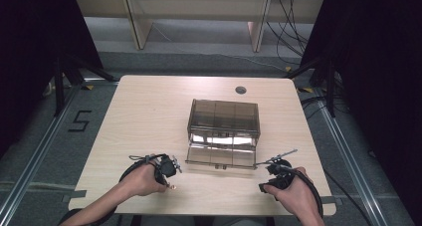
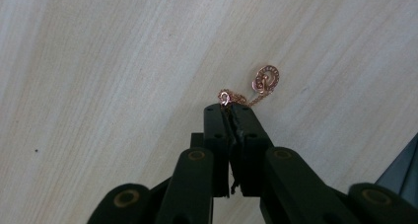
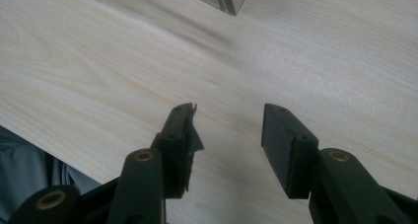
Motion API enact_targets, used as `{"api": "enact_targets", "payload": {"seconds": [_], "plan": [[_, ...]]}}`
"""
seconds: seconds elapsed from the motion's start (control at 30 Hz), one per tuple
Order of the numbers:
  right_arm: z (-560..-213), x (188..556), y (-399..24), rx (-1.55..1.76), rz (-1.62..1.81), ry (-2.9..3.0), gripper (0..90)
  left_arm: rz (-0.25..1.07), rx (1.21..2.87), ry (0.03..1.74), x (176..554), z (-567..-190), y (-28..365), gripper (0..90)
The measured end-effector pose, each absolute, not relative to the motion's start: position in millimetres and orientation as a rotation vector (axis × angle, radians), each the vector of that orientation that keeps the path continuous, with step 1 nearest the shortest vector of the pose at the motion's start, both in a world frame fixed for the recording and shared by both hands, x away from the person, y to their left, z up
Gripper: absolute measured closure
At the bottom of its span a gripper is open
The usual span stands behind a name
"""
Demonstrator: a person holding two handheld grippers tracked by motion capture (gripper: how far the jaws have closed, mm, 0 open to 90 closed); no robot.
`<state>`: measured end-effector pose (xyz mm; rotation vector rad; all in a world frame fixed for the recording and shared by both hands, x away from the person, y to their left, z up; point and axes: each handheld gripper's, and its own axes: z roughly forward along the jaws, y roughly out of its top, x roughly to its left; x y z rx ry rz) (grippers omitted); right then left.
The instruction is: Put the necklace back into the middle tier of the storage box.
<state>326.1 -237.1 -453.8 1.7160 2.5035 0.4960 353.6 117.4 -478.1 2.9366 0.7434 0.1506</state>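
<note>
One rose-gold chain [image 2: 249,88] pinched at the left gripper [image 2: 230,110] tip; right gripper [image 3: 226,123] spread, empty.

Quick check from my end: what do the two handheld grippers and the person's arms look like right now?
Both grippers are black. The left gripper has flat, squared fingers on jointed links with brass-coloured pivot pins; the right gripper is built the same, its fingers faced with dark pads. In the high view a black cable loops back from each, and thin grey metal pieces top them. The forearms are bare, no sleeves or gloves showing.
</note>
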Motion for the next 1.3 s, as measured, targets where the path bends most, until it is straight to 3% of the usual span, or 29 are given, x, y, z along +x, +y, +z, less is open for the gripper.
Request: {"api": "enact_targets", "payload": {"seconds": [1.3], "plan": [[-458.5, 327.3, -241.0, 1.728, 0.491, 2.508, 54.5, 0.023, 2.707, 0.845, 372.2, -424.8, 141.2, 88.3]]}}
